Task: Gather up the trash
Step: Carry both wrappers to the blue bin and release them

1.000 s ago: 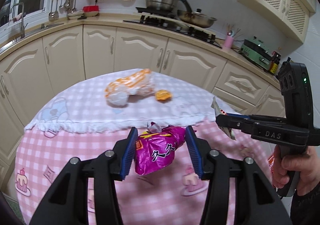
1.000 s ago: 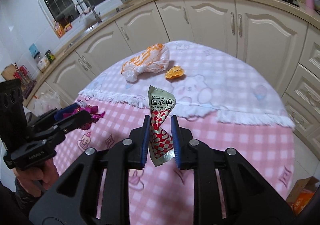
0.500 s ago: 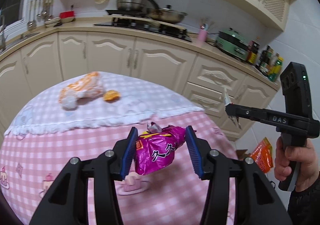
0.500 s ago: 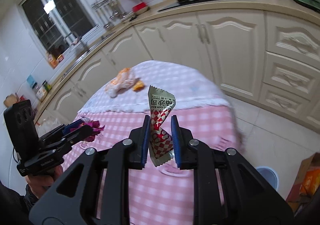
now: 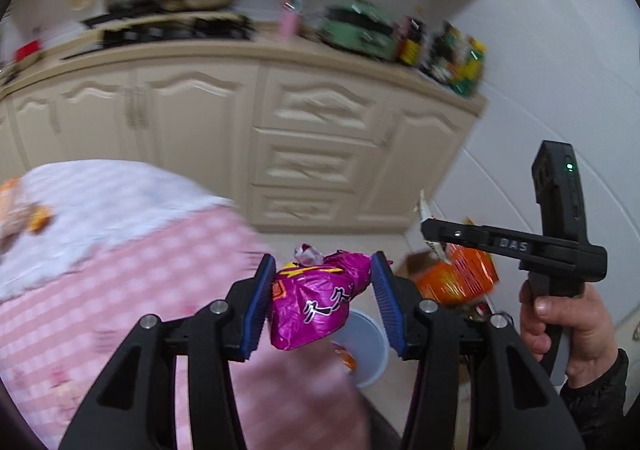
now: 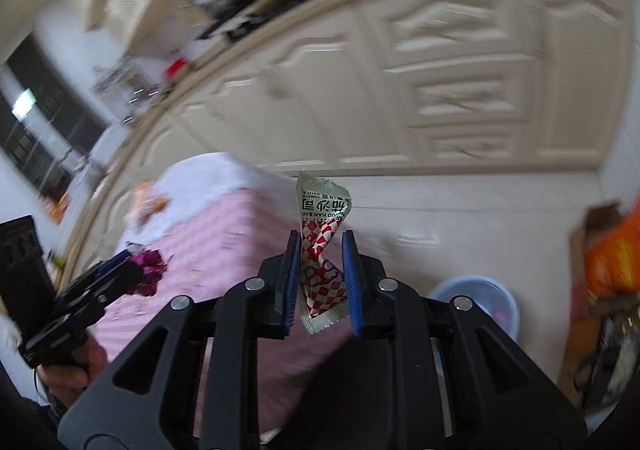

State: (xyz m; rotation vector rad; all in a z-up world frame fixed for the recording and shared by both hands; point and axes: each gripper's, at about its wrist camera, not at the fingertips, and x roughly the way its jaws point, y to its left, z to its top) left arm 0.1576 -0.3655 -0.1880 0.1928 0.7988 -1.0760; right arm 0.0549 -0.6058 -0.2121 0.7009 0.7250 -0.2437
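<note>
My left gripper (image 5: 322, 300) is shut on a crumpled magenta snack bag (image 5: 316, 306) and holds it in the air past the table's edge, above a pale blue bin (image 5: 366, 350) on the floor. My right gripper (image 6: 320, 282) is shut on a red-and-white checked sauce packet (image 6: 322, 250), upright between the pads. The bin also shows in the right wrist view (image 6: 484, 300), low and to the right. The right gripper (image 5: 430, 230) shows in the left wrist view, the left gripper (image 6: 120, 274) in the right wrist view.
The round table with a pink checked cloth (image 5: 120, 270) lies to the left, with an orange-white bag (image 6: 148, 201) still on it. An orange carton (image 5: 456, 274) in a cardboard box stands beside the bin. Cream kitchen cabinets (image 5: 312, 153) run behind.
Both grippers have swung to the right, off the table and toward the floor by the cabinets, each still holding its wrapper. The bin has come into view. The views are blurred by motion.
</note>
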